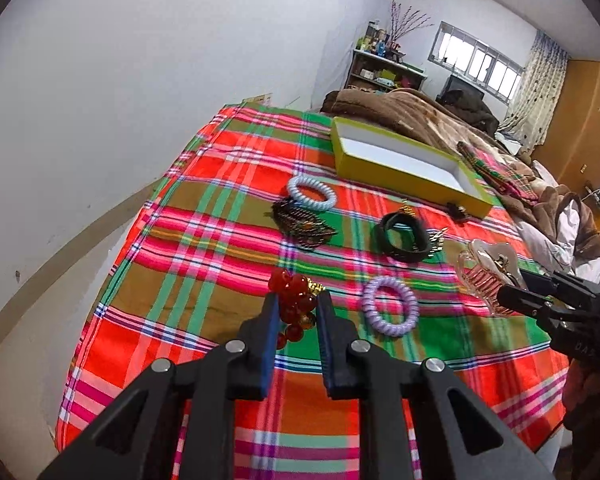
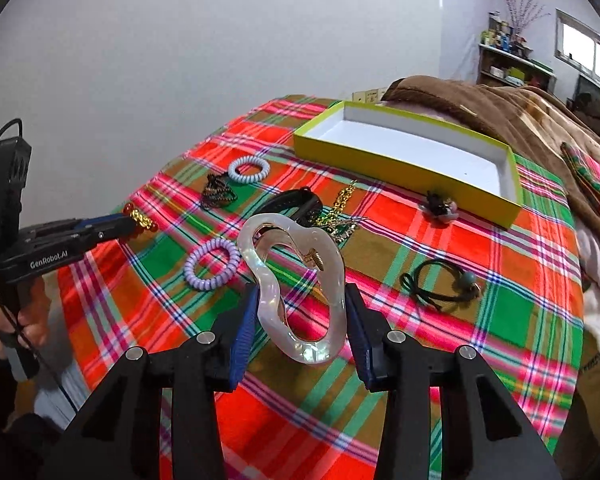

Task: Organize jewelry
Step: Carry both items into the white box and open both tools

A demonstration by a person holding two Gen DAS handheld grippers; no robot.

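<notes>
My left gripper (image 1: 297, 304) is shut on a red bead bracelet (image 1: 294, 300) with gold links and holds it above the plaid cloth; it also shows in the right wrist view (image 2: 140, 216). My right gripper (image 2: 302, 300) is shut on a large clear hair claw clip (image 2: 296, 280), lifted off the cloth; the clip also shows in the left wrist view (image 1: 488, 276). A yellow-green box (image 1: 400, 168) with a white inside stands empty at the back, and it also shows in the right wrist view (image 2: 380, 164).
On the plaid cloth (image 1: 220, 220) lie a pale blue coil tie (image 1: 311, 193), a dark bronze hair piece (image 1: 304, 226), a black band (image 1: 400, 236), a purple coil tie (image 1: 389, 311), a gold chain (image 2: 342, 210), a black elastic with a bead (image 2: 440, 284) and a small dark clip (image 2: 440, 206). A brown blanket (image 2: 500, 112) lies behind.
</notes>
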